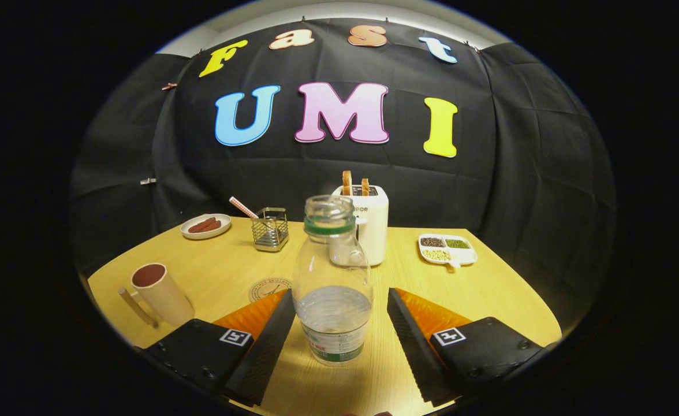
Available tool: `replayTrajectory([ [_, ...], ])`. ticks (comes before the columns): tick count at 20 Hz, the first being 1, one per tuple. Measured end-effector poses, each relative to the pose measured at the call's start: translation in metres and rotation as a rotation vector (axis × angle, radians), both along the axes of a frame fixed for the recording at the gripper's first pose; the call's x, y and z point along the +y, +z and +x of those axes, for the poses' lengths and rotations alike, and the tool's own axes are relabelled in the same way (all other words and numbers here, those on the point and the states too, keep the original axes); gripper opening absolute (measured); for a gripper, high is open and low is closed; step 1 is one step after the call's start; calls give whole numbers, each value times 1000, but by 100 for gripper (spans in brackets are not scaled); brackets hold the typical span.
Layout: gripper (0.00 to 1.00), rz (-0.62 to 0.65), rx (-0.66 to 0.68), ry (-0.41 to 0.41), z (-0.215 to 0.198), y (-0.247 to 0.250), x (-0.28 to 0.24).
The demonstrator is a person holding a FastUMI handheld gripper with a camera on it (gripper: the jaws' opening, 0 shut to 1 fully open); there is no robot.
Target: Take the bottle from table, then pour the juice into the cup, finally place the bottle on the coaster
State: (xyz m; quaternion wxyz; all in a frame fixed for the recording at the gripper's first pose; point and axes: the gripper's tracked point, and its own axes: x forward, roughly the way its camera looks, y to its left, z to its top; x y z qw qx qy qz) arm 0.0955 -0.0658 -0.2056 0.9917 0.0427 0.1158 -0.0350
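Upright, bottle (pixel 332 289) stands between the spread hand-held gripper (pixel 339 323) fingers, untouched.

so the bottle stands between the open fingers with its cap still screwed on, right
Not quite. The gripper view shows the bottle standing upright on the table between the open fingers of the gripper, neither touching it, but its mouth is open: no cap is on it, only a green ring around the neck.
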Motion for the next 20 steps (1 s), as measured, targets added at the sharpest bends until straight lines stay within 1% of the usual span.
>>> replayTrajectory([
  [4, 98, -25, 5, 36, 7, -8, 7],
  [8, 95, -17, 6, 41, 8, -13, 8],
  [9, 91, -16, 2, 48, 8, -13, 10],
  [13, 80, -31, -17, 64, 8, -13, 11],
  [16, 80, -35, -28, 76, 9, -12, 10],
  [20, 76, -46, -18, 87, 8, -12, 11],
])
